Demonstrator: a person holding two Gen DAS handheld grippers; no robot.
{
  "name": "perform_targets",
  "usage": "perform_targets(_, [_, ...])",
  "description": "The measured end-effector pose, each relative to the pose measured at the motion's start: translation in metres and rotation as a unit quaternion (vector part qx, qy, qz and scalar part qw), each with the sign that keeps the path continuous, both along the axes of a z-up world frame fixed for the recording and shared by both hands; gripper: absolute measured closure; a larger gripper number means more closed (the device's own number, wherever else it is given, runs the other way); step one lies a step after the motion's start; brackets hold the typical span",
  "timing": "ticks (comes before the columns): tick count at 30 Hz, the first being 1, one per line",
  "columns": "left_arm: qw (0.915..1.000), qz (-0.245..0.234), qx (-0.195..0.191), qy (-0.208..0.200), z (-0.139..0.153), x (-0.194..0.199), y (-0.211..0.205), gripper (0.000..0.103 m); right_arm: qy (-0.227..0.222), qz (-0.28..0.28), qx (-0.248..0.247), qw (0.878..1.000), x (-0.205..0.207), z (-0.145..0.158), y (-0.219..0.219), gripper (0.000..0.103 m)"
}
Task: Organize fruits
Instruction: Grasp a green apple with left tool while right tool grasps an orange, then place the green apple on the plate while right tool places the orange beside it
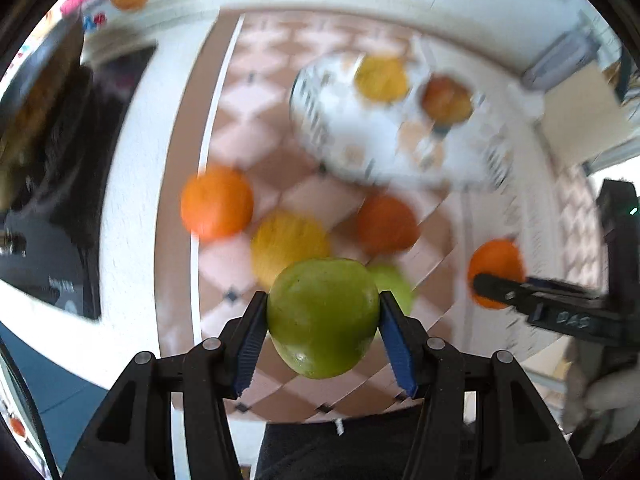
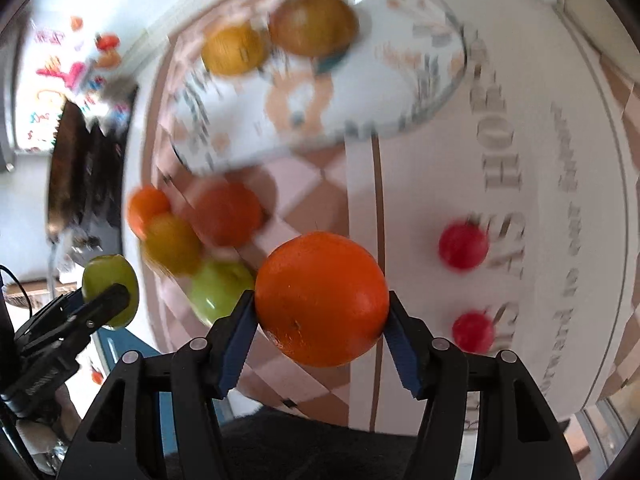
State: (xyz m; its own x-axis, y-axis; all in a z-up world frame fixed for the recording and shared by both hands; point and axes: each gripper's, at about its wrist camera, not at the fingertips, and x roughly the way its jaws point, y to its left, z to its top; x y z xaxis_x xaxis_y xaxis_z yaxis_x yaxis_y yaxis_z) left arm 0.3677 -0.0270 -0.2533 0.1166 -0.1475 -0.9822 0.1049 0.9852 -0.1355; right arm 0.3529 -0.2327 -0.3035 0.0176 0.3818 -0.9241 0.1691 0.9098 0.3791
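My left gripper (image 1: 323,312) is shut on a green apple (image 1: 323,317) and holds it above the checkered tablecloth. My right gripper (image 2: 321,308) is shut on an orange (image 2: 321,298), also lifted. In the left wrist view the right gripper (image 1: 494,286) shows at the right with its orange (image 1: 496,260). In the right wrist view the left gripper (image 2: 108,300) shows at the left with the apple (image 2: 110,288). A clear glass bowl (image 1: 320,128) at the back holds a yellow fruit (image 1: 380,78) and a brownish apple (image 1: 446,100). The background is motion-blurred.
Loose on the cloth lie an orange (image 1: 216,202), a yellow fruit (image 1: 288,244), a darker orange (image 1: 386,224) and a second green apple (image 2: 218,290). Two small red fruits (image 2: 463,244) (image 2: 472,332) lie to the right. A dark stovetop (image 1: 60,200) stands at the left.
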Motion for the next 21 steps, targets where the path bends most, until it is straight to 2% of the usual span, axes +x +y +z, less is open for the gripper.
perform_targets(4, [0.9995, 0.008, -0.016, -0.026, 0.021, 0.043, -0.015, 0.051, -0.029, -0.013, -0.009, 0.999, 0.039, 0.017, -0.012, 0.039])
perform_targets(8, [0.9990, 0.034, -0.020, -0.021, 0.008, 0.094, -0.020, 0.051, -0.041, -0.009, -0.024, 0.999, 0.080, 0.014, -0.013, 0.039])
perform_targets(14, [0.9950, 0.080, -0.040, 0.045, -0.042, 0.151, -0.023, 0.051, -0.035, 0.016, -0.025, 0.999, 0.124, -0.011, 0.015, 0.039])
perform_targets(21, [0.9896, 0.088, -0.045, 0.105, -0.081, 0.165, -0.021, 0.051, -0.024, 0.038, -0.014, 0.999, 0.143, -0.039, 0.053, 0.039])
